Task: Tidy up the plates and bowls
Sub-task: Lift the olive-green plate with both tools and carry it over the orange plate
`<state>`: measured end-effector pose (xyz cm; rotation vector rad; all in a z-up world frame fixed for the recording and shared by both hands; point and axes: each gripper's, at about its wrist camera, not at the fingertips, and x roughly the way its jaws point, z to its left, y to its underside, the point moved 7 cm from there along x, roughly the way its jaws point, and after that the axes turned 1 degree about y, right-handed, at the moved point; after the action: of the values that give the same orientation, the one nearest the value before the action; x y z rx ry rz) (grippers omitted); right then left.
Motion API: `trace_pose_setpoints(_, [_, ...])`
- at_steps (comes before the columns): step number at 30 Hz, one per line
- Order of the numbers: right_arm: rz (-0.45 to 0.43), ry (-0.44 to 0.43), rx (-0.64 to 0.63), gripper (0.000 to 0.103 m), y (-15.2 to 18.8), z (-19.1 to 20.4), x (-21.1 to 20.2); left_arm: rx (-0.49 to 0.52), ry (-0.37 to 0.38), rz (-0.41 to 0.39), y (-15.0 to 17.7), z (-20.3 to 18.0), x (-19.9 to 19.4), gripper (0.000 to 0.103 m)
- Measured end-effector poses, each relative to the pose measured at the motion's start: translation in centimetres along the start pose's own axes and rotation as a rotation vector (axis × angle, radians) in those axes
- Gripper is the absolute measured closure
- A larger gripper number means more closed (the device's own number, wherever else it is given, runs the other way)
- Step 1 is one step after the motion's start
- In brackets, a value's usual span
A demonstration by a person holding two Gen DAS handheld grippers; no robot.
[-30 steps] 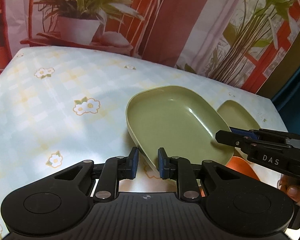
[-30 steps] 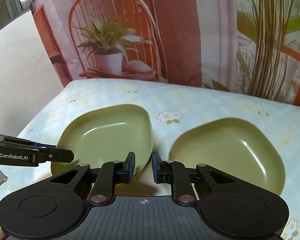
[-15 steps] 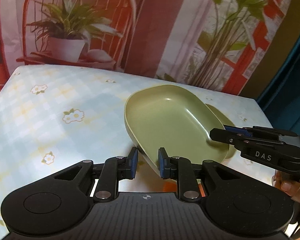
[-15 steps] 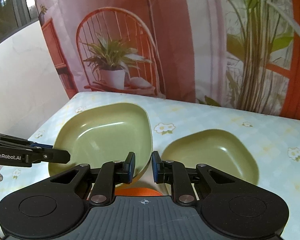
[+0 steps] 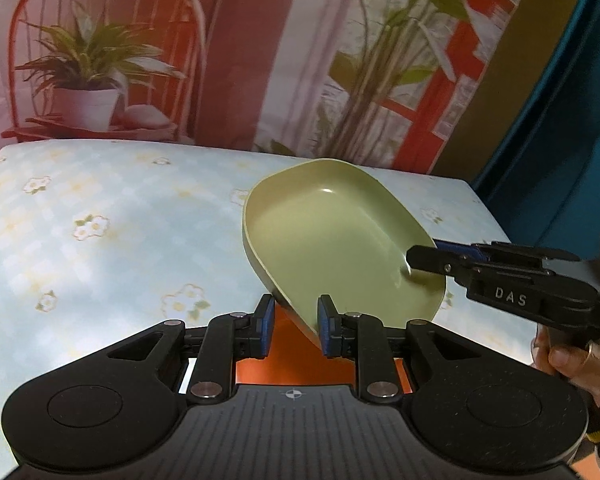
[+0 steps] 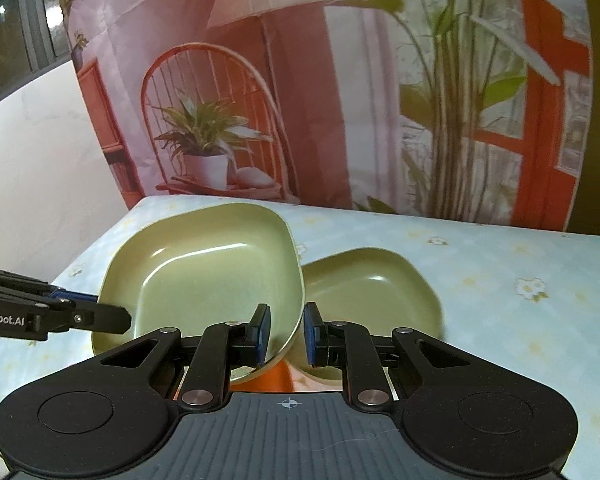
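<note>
While I hold the green plate up off the table, both my grippers pinch it from opposite sides. My left gripper has its blue pads narrowly spaced with the plate's near rim wedged between them, the rim lying hard against the right-hand pad; whether the other pad presses it too I cannot tell from this view. My right gripper is drawn in just as narrowly, its pads closing on the plate's rim at the opposite side, one pad inside the dish and the other outside it. Seen from the left wrist, that right gripper reaches in from the right edge, its tip on the plate's far rim, with my right hand wrapped round its handle. Seen from the right wrist, my left gripper's tip meets the plate's left rim.

The plate hangs tilted, its hollow facing up. Below and behind it, a second green plate lies flat on the flowered tablecloth, partly hidden by the lifted one. Something orange shows under the lifted plate, just beyond my fingers; what it is I cannot tell.
</note>
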<state>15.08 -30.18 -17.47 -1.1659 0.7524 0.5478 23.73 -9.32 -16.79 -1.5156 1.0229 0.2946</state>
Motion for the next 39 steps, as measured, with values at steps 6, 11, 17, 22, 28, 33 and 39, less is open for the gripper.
trace_pose_setpoints(6, [-0.005,0.011,0.006,0.086,0.5,-1.2,-1.3,0.014,0.022,0.017,0.9,-1.5,0.2,0.078])
trace_pose_setpoints(11, [-0.002,0.015,0.01,0.086,1.2,-1.9,-1.9,0.02,0.035,0.036,1.5,-2.2,0.3,0.077])
trace_pose_setpoints(17, [0.002,0.016,0.015,0.086,1.8,-2.3,-2.5,0.028,0.041,0.055,2.1,-2.6,0.5,0.077])
trace_pose_setpoints(22, [0.01,0.021,0.014,0.086,2.2,-2.5,-2.8,0.035,0.049,0.065,2.3,-2.9,0.6,0.077])
trace_pose_setpoints(28, [0.012,0.026,0.02,0.087,2.4,-2.9,-3.2,0.039,0.059,0.079,2.5,-3.2,0.7,0.077])
trace_pose_setpoints(33, [0.015,0.025,0.019,0.087,2.5,-3.0,-3.3,0.04,0.063,0.095,2.9,-3.3,0.9,0.076])
trace_pose_setpoints(39, [0.031,0.026,0.017,0.087,3.1,-3.0,-2.9,0.07,0.043,0.109,3.2,-3.5,0.8,0.075])
